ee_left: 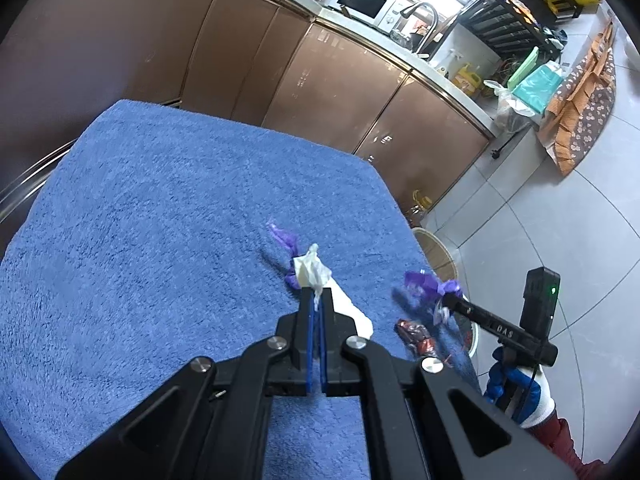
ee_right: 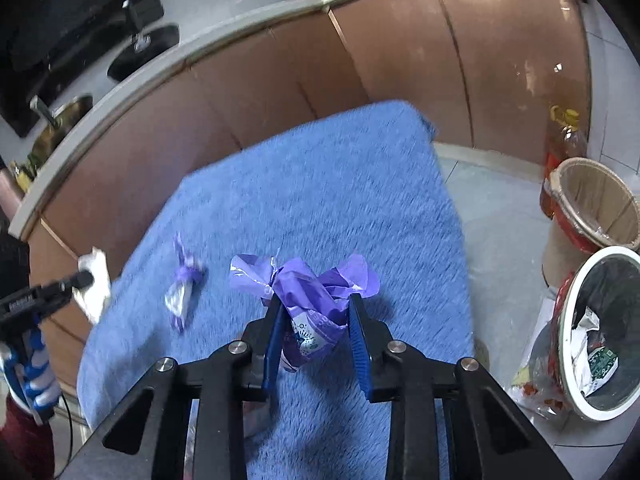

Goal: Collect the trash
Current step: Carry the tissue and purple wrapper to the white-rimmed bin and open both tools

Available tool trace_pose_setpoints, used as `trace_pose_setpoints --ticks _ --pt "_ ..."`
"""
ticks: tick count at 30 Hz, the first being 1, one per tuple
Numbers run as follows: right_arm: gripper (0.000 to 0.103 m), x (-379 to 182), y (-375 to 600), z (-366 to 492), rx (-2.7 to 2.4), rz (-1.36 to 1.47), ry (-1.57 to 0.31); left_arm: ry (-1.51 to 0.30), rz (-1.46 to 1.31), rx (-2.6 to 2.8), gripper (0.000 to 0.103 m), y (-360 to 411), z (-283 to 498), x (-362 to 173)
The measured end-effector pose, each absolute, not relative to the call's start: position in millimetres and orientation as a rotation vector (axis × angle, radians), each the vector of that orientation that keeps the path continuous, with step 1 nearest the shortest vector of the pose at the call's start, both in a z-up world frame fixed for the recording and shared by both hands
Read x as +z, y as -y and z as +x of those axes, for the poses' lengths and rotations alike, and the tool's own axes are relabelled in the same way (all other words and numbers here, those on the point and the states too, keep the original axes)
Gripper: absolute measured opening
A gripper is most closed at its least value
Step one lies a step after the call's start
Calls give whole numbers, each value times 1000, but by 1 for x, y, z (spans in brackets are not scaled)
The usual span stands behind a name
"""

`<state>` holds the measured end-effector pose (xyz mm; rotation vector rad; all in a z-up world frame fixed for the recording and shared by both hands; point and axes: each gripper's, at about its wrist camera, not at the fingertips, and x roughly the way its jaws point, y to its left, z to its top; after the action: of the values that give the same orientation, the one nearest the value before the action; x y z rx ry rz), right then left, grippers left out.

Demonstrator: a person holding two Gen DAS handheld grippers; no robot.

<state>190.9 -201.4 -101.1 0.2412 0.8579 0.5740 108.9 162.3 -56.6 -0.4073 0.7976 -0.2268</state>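
A blue towel (ee_left: 160, 220) covers the table. My left gripper (ee_left: 317, 296) is shut on a crumpled white tissue (ee_left: 310, 270), just above the towel. Right behind the tissue lies a small twisted purple wrapper (ee_left: 285, 246). A red-brown wrapper (ee_left: 416, 338) rests near the towel's right edge. In the right wrist view my right gripper (ee_right: 316, 306) is shut on a crumpled purple wrapper (ee_right: 304, 280), with both blue fingers (ee_right: 276, 320) pressing its sides. The small purple wrapper (ee_right: 182, 292) lies to its left, and the left gripper (ee_right: 82, 280) with the tissue (ee_right: 96, 284) is at the far left.
On the floor right of the table stand a white-rimmed bin (ee_right: 565, 328) with trash in it and a brown paper-lined bin (ee_right: 592, 200). An oil bottle (ee_right: 564, 148) stands behind them. Brown kitchen cabinets (ee_left: 340, 80) run behind the table.
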Motion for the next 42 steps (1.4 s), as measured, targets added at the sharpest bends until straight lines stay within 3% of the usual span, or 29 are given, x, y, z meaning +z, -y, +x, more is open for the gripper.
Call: trace_pose_setpoints --ticks 14,25,32,39,42 --pt "29 -78 270 180 488 403 -731 -798 -335 -391 1 -79 145 -22" --pt "29 -85 405 153 102 434 -668 -860 -196 -691 1 124 211 -13" --pt "29 -119 455 162 -71 401 -733 -929 -70 -792 2 272 251 -43" --pt "34 -164 469 183 -174 340 -813 -1008 16 -757 4 355 301 -91" --pt "45 -179 476 190 -204 343 -839 -1065 16 -744 14 371 317 -111"
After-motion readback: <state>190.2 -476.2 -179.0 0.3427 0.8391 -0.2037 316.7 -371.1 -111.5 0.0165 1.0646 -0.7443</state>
